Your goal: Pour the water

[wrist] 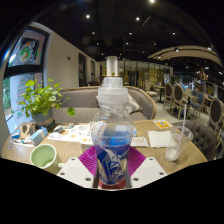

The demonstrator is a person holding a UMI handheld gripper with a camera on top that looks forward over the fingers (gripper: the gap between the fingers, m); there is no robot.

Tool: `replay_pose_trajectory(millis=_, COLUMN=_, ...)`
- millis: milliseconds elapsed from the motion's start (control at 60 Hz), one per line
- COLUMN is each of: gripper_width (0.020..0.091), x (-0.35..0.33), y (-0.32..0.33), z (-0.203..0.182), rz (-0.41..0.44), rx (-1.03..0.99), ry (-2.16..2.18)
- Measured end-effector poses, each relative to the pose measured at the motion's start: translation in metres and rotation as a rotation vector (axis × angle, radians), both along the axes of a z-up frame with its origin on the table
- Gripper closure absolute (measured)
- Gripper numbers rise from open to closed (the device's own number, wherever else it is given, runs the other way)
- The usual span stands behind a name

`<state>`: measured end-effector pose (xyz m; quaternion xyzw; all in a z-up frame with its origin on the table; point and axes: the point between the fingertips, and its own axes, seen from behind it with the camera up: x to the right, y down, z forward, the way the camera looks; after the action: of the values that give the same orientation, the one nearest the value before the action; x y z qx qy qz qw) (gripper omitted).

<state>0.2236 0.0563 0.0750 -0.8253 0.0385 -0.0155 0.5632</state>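
Note:
A clear plastic water bottle (112,120) with a blue label and a pale cap stands upright between my fingers, filling the middle of the view. My gripper (112,165) is shut on the bottle, with the magenta pads (88,160) pressing its lower body from both sides. Beyond the fingers to the right, an empty clear plastic cup (177,143) stands on the wooden table (70,150).
A green bowl (43,155) sits on the table to the left, with a potted green plant (41,100) behind it. Papers and cards (75,133) lie across the tabletop. A sofa (85,103) and chairs (176,96) stand further back.

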Motion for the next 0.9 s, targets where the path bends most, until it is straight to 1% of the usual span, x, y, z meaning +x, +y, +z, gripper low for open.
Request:
replay_pose_trajectory(millis=50, gripper_width=0.0711, x=0.002, y=-0.002, z=0.0, rz=-0.017, rx=0.002, ry=0.031)
replay_pose_trajectory(millis=133, gripper_width=0.0628, x=0.003, y=-0.002, z=0.0, rz=-0.022, rx=-0.004, ry=0.048)
replay_pose_trajectory(millis=200, gripper_width=0.0558, x=0.003, y=-0.005, z=-0.003, rz=-0.036, rx=-0.047, ry=0.053)
replay_pose_trajectory(millis=233, gripper_width=0.0471, x=0.005, y=-0.009, z=-0.008, rz=-0.051, rx=-0.088, ry=0.053)
replay_pose_trajectory(millis=283, gripper_width=0.0276, x=0.006, y=-0.017, z=-0.015, rz=-0.07, rx=-0.145, ry=0.061)
replay_pose_trajectory(millis=300, gripper_width=0.0234, x=0.007, y=-0.021, z=-0.015, rz=-0.08, rx=-0.161, ry=0.064)
replay_pose_trajectory(millis=333, gripper_width=0.0257, x=0.006, y=-0.027, z=-0.013, rz=-0.093, rx=-0.182, ry=0.074)
replay_pose_trajectory(millis=383, gripper_width=0.0245, x=0.005, y=-0.036, z=-0.003, rz=-0.101, rx=-0.187, ry=0.08)
replay_pose_trajectory(millis=533, gripper_width=0.0247, x=-0.005, y=-0.086, z=0.036, rz=-0.103, rx=-0.212, ry=0.035)
replay_pose_trajectory(millis=800, gripper_width=0.025, x=-0.066, y=-0.227, z=0.13, rz=-0.106, rx=-0.285, ry=0.013)
replay_pose_trajectory(millis=900, gripper_width=0.0248, x=-0.087, y=-0.27, z=0.154, rz=-0.102, rx=-0.288, ry=0.0)
